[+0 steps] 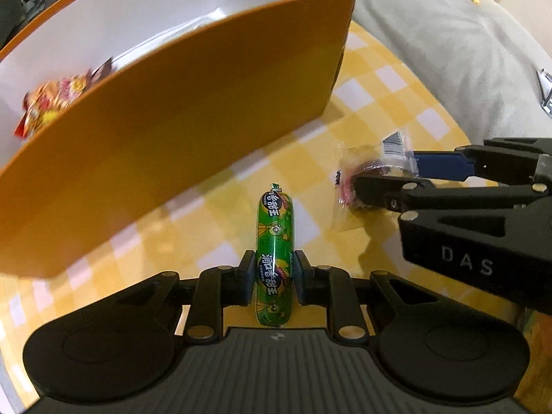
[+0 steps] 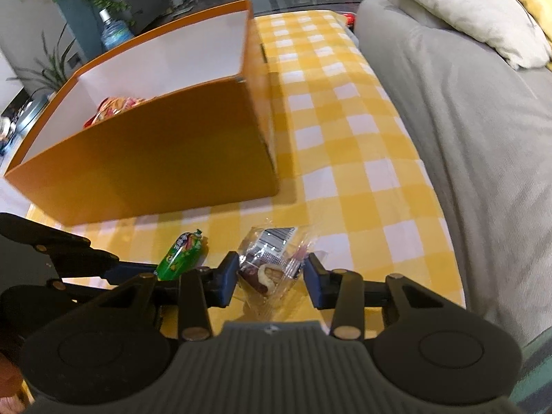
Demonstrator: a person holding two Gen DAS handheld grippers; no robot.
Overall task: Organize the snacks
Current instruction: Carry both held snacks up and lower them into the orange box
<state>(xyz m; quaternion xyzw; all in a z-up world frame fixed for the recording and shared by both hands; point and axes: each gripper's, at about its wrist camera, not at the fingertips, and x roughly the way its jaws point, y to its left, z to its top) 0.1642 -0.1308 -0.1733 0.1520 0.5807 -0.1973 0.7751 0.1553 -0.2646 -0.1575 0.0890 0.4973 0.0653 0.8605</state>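
A green sausage snack [image 1: 274,227] rests lengthwise on the yellow checked cloth [image 1: 362,103], and my left gripper [image 1: 274,276] is shut on its near half. It shows again as the green sausage snack [image 2: 179,255] in the right wrist view, with a finger [image 2: 120,270] of the left gripper beside it. Just right of it lies a clear packet [image 2: 269,269] holding a dark and cream piece. My right gripper [image 2: 272,277] has its pads against both sides of that wrapper. From the left wrist view the right gripper [image 1: 386,174] comes in from the right onto the clear packet [image 1: 365,172].
A tall orange box with white inside walls [image 2: 155,162] stands just beyond both snacks, the same orange box [image 1: 172,120] looming close on the left. Red and yellow snack bags [image 2: 117,107] lie inside it. A grey sofa [image 2: 465,138] with a pale pillow [image 2: 465,10] borders the table's right edge.
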